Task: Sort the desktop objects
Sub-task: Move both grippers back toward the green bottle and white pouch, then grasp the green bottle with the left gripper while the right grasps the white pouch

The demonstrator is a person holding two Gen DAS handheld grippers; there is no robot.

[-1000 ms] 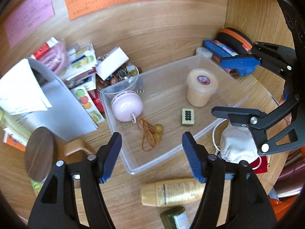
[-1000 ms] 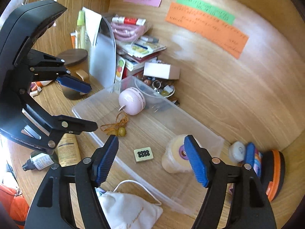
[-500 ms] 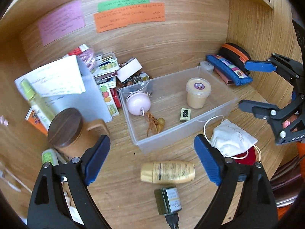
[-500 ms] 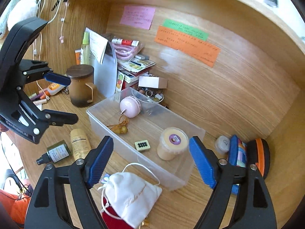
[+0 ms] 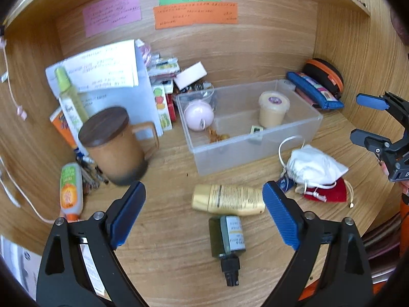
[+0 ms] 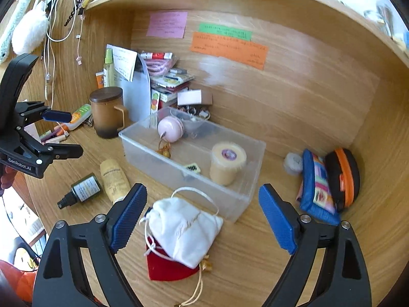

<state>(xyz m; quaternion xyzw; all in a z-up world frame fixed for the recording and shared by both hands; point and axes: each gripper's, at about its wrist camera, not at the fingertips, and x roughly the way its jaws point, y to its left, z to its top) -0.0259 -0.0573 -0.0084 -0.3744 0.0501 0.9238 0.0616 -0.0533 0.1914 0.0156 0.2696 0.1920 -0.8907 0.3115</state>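
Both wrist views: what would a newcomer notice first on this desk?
The clear plastic bin at mid-desk, holding a pink ball and a beige tub. In front of it lie a white pouch on a red one, with a gold bottle and a dark green bottle to their left.

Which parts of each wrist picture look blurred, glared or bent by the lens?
Left wrist view: the brown lidded mug and green spray bottle are smeared by motion blur, while the gold bottle is fairly sharp. Right wrist view: a pale glare patch washes the wooden back wall. In both views, the fisheye curves the shelf edge and desk.
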